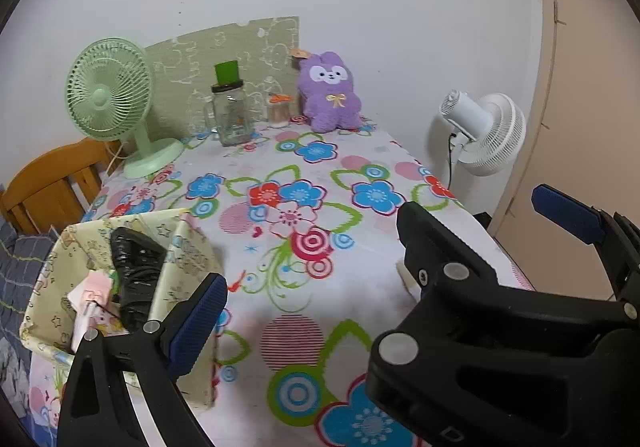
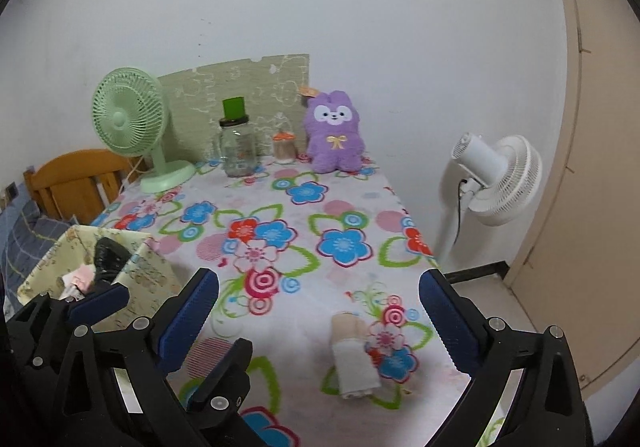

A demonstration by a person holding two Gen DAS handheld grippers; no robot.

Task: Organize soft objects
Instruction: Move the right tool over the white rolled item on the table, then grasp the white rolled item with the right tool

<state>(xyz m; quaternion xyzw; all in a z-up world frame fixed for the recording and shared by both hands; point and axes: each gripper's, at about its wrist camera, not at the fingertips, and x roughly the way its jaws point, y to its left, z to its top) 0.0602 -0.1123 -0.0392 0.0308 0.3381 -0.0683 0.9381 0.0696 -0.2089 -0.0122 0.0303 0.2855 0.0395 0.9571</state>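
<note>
A beige and white rolled cloth (image 2: 354, 359) lies on the flowered tablecloth (image 2: 280, 207) near the front right corner. My right gripper (image 2: 320, 283) is open, and the roll lies just ahead between its blue pads, untouched. My left gripper (image 1: 320, 303) is open over bare cloth. Its right finger is hidden behind the right gripper (image 1: 476, 207). To its left stands a pale patterned fabric basket (image 1: 188, 247) (image 2: 148, 275) holding a black roll (image 1: 136, 271) and a pink item (image 1: 92, 287). A purple plush bunny (image 1: 330, 91) (image 2: 334, 137) sits against the far wall.
A green desk fan (image 1: 110, 95), a glass jar (image 1: 232, 115) and a small orange-capped bottle (image 1: 279, 111) stand along the back of the table. A white floor fan (image 2: 496, 175) stands off the right edge, with a door (image 2: 592, 167) beyond and a wooden chair (image 1: 60, 183) at left.
</note>
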